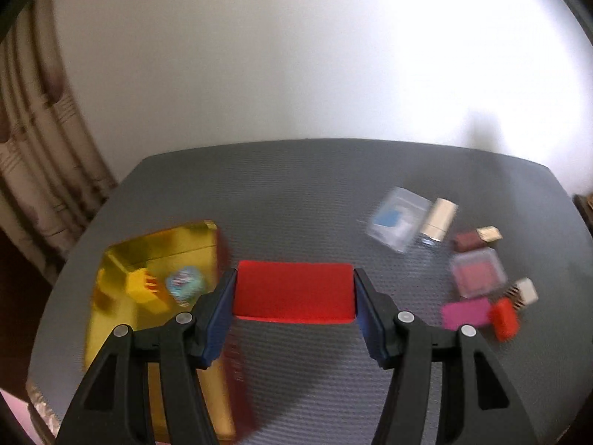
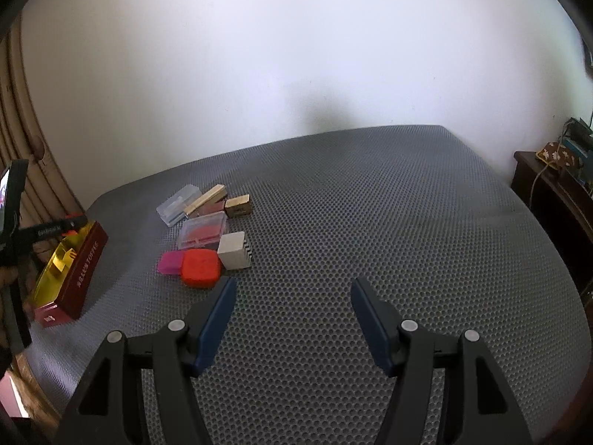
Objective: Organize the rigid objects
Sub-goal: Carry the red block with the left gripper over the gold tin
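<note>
Two grippers over a grey bench point(image 2: 370, 222)

A red block point(image 1: 293, 292) is clamped between the left gripper point(image 1: 294, 296) fingers, beside the gold-lined box point(image 1: 122, 267); the right gripper point(image 2: 292, 293) is held wide open, empty, near small boxes point(image 2: 202, 233).

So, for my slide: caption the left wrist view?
Left gripper clamps a red block beside the gold-lined box.
</note>
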Available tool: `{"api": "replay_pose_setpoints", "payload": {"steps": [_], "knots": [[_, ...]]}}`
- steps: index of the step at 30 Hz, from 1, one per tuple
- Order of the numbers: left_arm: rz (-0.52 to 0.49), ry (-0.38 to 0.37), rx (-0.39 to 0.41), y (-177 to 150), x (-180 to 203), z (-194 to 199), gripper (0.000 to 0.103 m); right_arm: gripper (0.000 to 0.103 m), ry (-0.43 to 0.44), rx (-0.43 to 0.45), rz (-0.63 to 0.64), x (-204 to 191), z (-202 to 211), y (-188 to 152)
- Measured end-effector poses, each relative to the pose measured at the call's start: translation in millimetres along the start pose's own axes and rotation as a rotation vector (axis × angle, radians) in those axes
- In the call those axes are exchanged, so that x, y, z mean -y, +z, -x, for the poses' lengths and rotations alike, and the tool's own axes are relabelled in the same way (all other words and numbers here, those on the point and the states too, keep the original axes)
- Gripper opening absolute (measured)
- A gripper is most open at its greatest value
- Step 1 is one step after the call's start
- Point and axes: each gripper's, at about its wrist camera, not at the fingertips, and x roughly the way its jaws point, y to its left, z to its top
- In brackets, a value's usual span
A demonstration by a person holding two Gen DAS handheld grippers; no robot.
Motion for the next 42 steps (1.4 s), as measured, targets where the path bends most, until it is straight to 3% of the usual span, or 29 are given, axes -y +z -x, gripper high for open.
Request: {"api": "replay_pose_setpoints", "payload": {"steps": [18, 33, 42], "knots": [[0.175, 0.155, -0.079, -20.0, -112.9, -24.9, 0.056, 0.066, -0.01, -0.014, 0.028, -7.2, -8.0, -3.8], [0.225, 0.21, -0.2, -52.3, -136.8, -58.5, 0.056, 0.066, -0.01, -0.028, 0.039, -10.8, -8.3, -7.5], [0.247, 0.22, -0.233, -61.0, -146.2, -66.2, 0.056, 0.066, 0.001, -0.04, 0.028, -9.6, -10.8, -8.4]]}}
